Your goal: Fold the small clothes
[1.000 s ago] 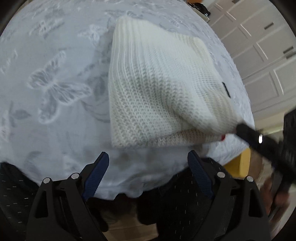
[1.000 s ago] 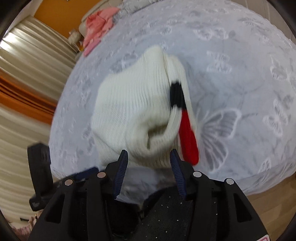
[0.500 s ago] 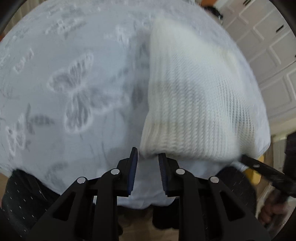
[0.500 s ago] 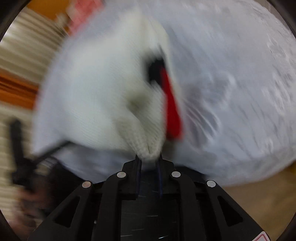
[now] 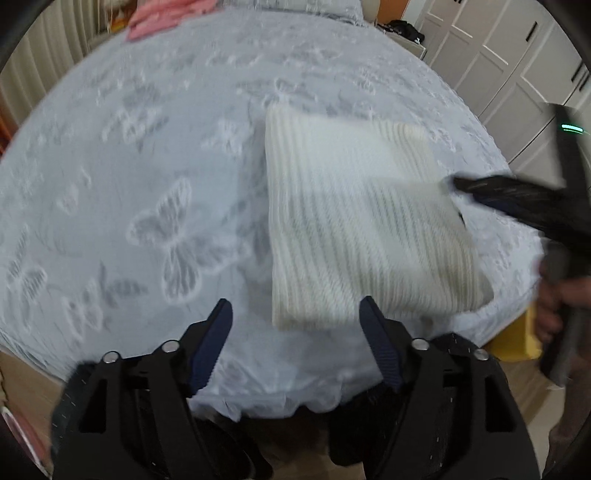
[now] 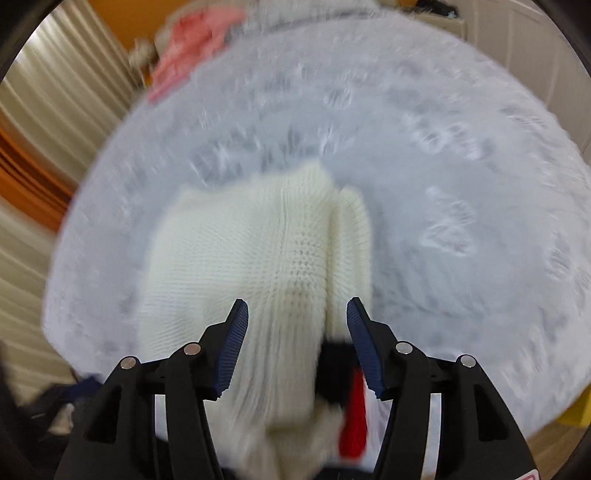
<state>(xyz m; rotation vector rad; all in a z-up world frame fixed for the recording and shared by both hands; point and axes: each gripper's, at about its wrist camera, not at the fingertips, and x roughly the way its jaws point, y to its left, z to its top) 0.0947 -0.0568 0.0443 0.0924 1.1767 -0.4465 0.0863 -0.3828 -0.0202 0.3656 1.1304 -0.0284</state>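
Note:
A white knitted garment [image 5: 354, 229] lies folded flat on the pale butterfly-patterned bed cover [image 5: 147, 177]. My left gripper [image 5: 295, 314] hangs just above its near left corner. Its jaws are opening and the pads touch nothing. In the right wrist view the same garment [image 6: 258, 258] lies under my right gripper [image 6: 295, 306]. A black and red band [image 6: 343, 391] shows at its near edge. These jaws are opening too, with the knit between them and the pads clear of it. From the left wrist view, the right gripper [image 5: 465, 186] reaches over the garment's right edge.
Pink clothes [image 5: 166, 18] lie at the far end of the bed. White cupboard doors [image 5: 517, 55] stand to the right and pleated curtains [image 6: 37, 147] to the left. The bed's near edge runs just below the fingers. A hand [image 5: 554, 306] holds the right gripper beside a yellow object [image 5: 517, 339].
Both grippers shut on the garment's near edge half a second ago and have since opened. The garment now lies flatter and further from the bed's edge. The left gripper has risen.

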